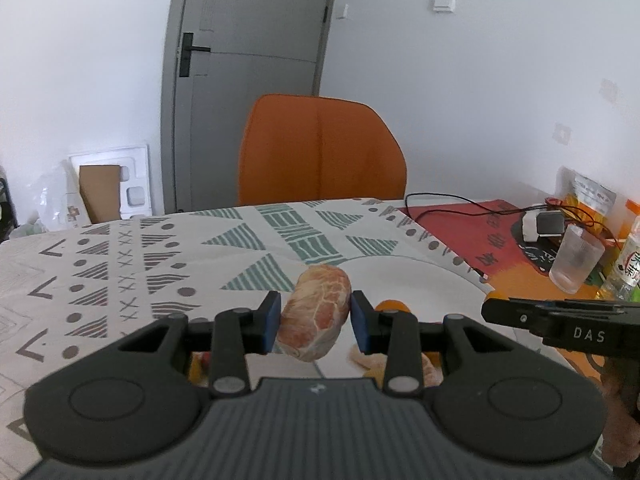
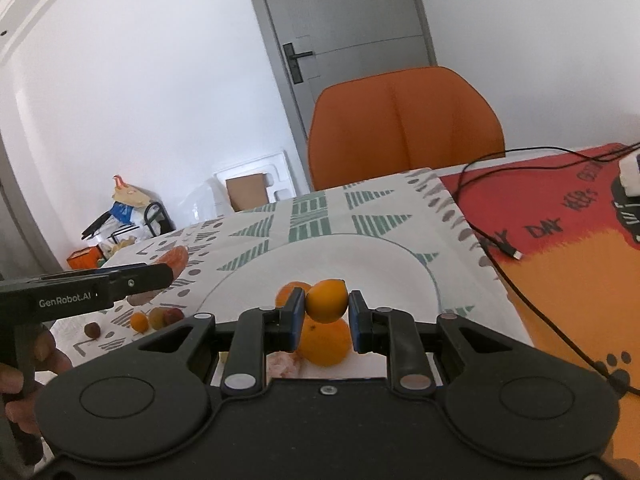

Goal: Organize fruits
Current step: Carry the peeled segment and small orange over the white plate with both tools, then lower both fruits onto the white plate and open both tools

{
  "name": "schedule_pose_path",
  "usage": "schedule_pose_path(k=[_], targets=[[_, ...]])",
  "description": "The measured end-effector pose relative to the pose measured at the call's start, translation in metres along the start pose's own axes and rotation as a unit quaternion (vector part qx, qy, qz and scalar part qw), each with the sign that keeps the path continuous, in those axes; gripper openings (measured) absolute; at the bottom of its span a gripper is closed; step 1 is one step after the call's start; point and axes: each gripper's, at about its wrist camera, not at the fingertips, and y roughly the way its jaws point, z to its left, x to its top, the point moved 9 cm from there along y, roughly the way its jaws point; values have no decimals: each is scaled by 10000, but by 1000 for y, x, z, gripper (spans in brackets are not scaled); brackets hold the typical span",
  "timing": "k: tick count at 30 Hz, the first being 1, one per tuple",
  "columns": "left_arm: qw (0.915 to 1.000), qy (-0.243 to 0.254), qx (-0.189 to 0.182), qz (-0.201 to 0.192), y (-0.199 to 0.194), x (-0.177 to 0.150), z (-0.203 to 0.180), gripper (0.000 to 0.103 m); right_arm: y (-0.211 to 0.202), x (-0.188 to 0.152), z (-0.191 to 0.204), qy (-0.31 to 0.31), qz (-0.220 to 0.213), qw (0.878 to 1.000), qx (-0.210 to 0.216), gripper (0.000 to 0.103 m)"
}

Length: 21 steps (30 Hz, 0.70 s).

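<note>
Mid-transfer: our left gripper [image 1: 314,320] clamps a mottled reddish fruit [image 1: 316,316] just beside the white plate [image 2: 380,256]; our right gripper [image 2: 326,314] pinches a small orange fruit [image 2: 327,300] above it. Next, we judge: lower, release among the oranges [image 2: 324,344].

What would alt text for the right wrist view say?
The right gripper holds a small round orange fruit above a white round plate with more oranges, on a patterned tablecloth.

Two grippers: left gripper [image 1: 313,322], right gripper [image 2: 323,317]. One white plate [image 2: 384,256]. Three orange fruits [image 2: 326,300] at the near plate edge. One mottled peach-like fruit [image 1: 314,316]. Four small fruits [image 2: 156,318] on the cloth, left. One orange chair [image 1: 320,152], far.
</note>
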Motion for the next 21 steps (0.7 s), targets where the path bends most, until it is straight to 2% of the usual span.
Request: schedule_pose_path(k=[14, 18, 21], targets=[[9996, 125, -261, 48, 21, 8, -27, 36, -15, 2, -21, 349, -113, 9993, -78, 33], [9994, 171, -291, -64, 16, 11, -29, 41, -14, 1, -21, 410, -103, 9990, -143, 38], [9997, 105, -199, -1, 13, 8, -23, 49, -17, 2, -14, 369, -144, 9992, -90, 40]])
